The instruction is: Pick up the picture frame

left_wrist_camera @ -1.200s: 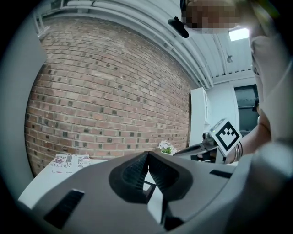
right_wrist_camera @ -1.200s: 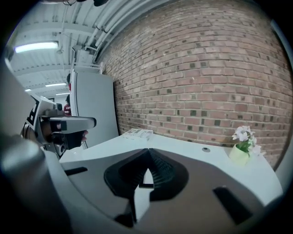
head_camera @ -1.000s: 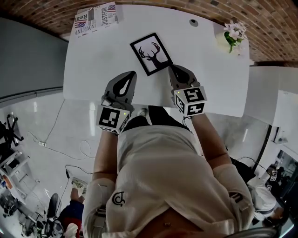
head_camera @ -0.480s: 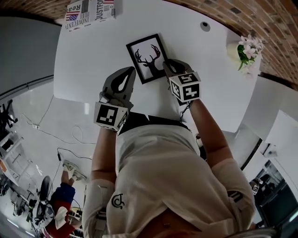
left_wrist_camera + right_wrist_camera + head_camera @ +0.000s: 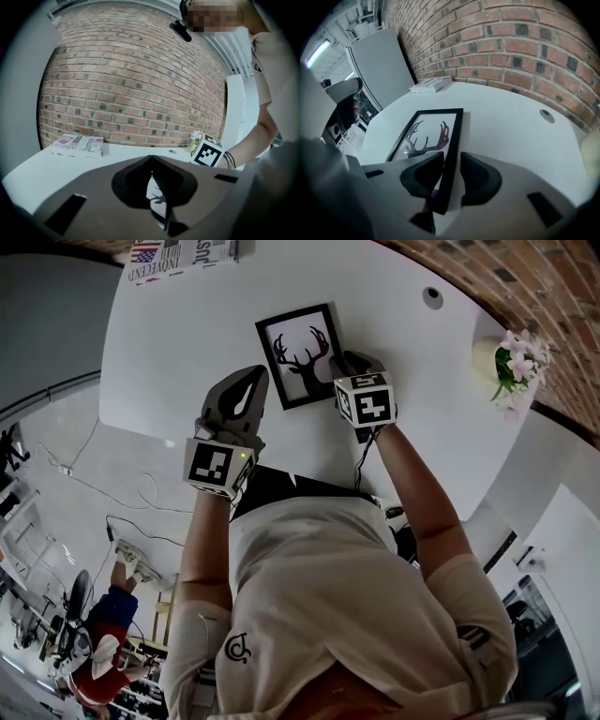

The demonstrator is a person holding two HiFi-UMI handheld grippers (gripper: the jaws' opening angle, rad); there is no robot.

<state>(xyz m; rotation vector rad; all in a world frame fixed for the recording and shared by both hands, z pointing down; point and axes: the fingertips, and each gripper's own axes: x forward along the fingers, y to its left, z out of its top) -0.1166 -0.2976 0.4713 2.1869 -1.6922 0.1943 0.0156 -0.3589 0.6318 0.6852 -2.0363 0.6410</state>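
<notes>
A black picture frame point(image 5: 300, 352) with a deer-antler print lies flat on the white table point(image 5: 187, 334). My right gripper point(image 5: 349, 364) points steeply down at the frame's right edge. In the right gripper view, that edge of the frame point(image 5: 426, 136) runs between the jaws of the right gripper point(image 5: 452, 157). The jaws are opening and the pads stand apart from the edge. My left gripper point(image 5: 251, 381) is shut and empty, hovering just off the frame's near left corner. In the left gripper view the closed tips of the left gripper point(image 5: 151, 159) hide most of the print.
A folded newspaper point(image 5: 178, 254) lies at the table's far left edge. A small pot of flowers point(image 5: 511, 357) stands at the far right, and a round cable hole point(image 5: 432, 296) is behind the frame. A brick wall backs the table.
Both grippers have come down and forward toward the frame. The right one has tipped steeply down and now straddles the frame's right edge. The left one has drawn near the frame's left corner.
</notes>
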